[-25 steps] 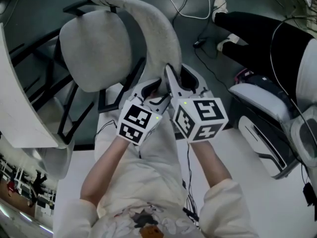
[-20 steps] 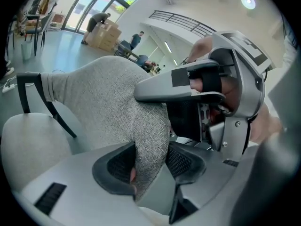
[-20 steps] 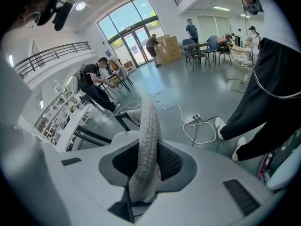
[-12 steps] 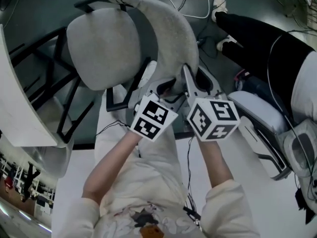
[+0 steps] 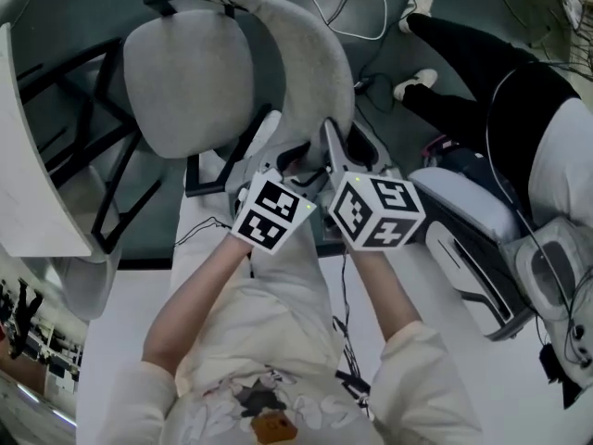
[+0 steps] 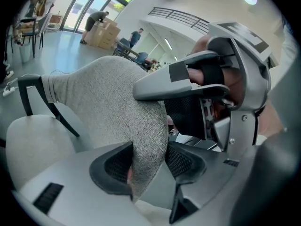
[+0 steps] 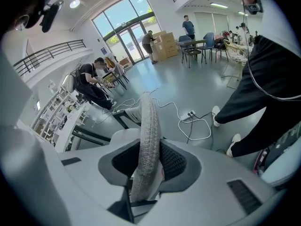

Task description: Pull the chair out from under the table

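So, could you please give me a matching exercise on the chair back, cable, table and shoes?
Things: 1 chair back; 2 cable; 3 table; 4 shoes.
Places: a looped on the floor; b left edge of head view; c on a person's feet; d between the fingers of the left gripper.
Pairs: 1-d; 2-a; 3-b; 4-c.

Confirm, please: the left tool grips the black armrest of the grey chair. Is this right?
No. The left tool grips the grey fabric backrest of the grey chair, not a black armrest; the left gripper view shows the fabric between its pads.
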`<state>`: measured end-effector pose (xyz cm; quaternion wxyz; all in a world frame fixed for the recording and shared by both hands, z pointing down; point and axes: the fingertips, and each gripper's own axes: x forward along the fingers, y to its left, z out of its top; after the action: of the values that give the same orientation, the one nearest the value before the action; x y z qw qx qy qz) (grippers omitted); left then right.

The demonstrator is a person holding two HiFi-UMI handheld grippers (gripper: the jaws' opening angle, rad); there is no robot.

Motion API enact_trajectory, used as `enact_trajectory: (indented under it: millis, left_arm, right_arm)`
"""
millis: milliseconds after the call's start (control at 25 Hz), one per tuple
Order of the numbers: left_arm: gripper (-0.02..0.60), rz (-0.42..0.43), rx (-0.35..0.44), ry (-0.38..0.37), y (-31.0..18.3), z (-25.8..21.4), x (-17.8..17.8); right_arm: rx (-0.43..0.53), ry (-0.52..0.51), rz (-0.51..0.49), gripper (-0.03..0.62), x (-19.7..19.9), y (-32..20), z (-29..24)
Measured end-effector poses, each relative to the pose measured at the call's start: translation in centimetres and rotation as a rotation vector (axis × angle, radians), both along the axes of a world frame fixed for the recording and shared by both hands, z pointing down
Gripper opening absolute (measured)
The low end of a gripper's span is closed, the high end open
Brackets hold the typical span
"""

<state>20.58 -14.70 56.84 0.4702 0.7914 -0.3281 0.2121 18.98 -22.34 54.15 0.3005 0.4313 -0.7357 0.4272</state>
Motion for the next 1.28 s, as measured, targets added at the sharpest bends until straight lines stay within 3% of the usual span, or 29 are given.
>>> enact_trajectory:
  millis: [400,520,680,840,1000,1120,1280]
  left_arm:
    - [0.196,-0.052,0.106,-0.036,0.5,-7.4,-3.8]
    - [0.196,-0.077,0.144,-0.055,1.8,-10.9,-6.1]
    - [0.196,-0.135,0.21,-0.088,4.7,-15.7,-9.4]
    - [0.196,-0.192,0.236,-0.099,10.6,-19.7,-13.0]
    - [0.195,-0.238,0.281,-0.079,14.1,-23.6,-17.2]
    - [0.195,-0.265,0.309,-0.087,17.4,-26.6,-18.6]
    - [0.193,-0.29,0.32,-0.06,21.6,-29.1,-19.8]
  right_arm:
    - [0.119,0.059,0.079,0.101,2.2,2.1,-5.7]
    - [0.182,0.066,0.065,0.101,1.4,3.0,-8.9]
    - [0.252,-0.002,0.059,0.1,-1.1,4.9,-13.9]
    - [0.299,-0.043,-0.008,0.08,-4.6,10.0,-18.1]
    - [0.359,-0.088,-0.157,0.071,-10.4,13.7,-21.2]
    - [0.389,-0.114,-0.246,0.071,-13.2,17.7,-24.1]
    - [0.396,-0.138,-0.29,0.066,-15.3,22.5,-26.3]
